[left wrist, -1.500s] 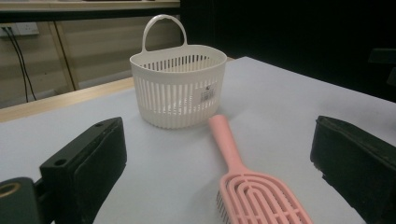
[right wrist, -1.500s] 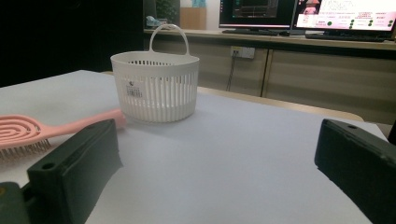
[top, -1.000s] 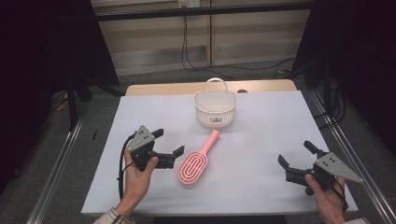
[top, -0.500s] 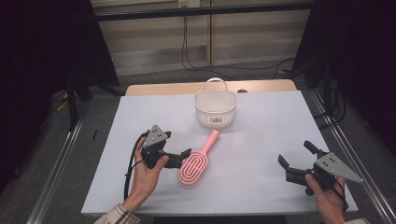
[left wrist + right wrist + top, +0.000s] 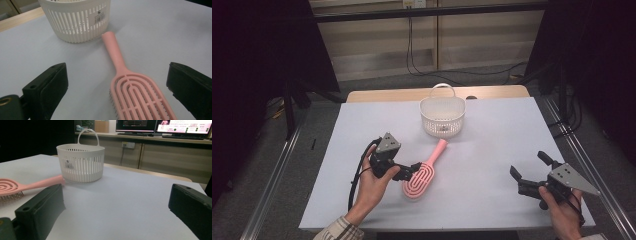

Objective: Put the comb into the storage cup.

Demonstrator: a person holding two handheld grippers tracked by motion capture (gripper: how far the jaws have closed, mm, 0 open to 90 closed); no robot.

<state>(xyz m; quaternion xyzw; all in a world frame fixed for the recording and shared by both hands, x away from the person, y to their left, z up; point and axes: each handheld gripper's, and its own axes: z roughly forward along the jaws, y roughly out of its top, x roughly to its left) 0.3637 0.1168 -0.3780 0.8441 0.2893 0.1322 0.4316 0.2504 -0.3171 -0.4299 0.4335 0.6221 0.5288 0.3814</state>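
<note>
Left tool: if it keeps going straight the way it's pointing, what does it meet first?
Most likely the pink hairbrush: its head lies between the open jaws of the left tool. Beyond the handle stands the white basket, though depth is hard to judge.

This is looking like a lab or test room set up for recording, not a home. A flat pale grey-white sheeted table (image 5: 492,150) is standing between bare silver metal rails (image 5: 272,185) and black curtains (image 5: 257,55) that are closing off both sides, while black cables (image 5: 412,50) are hanging down a plain beige panelled wall (image 5: 377,45). In the right gripper view, lit computer monitors (image 5: 160,125) are glowing on a long beige counter (image 5: 160,140) behind the table, above a white wall socket (image 5: 127,144).
</note>
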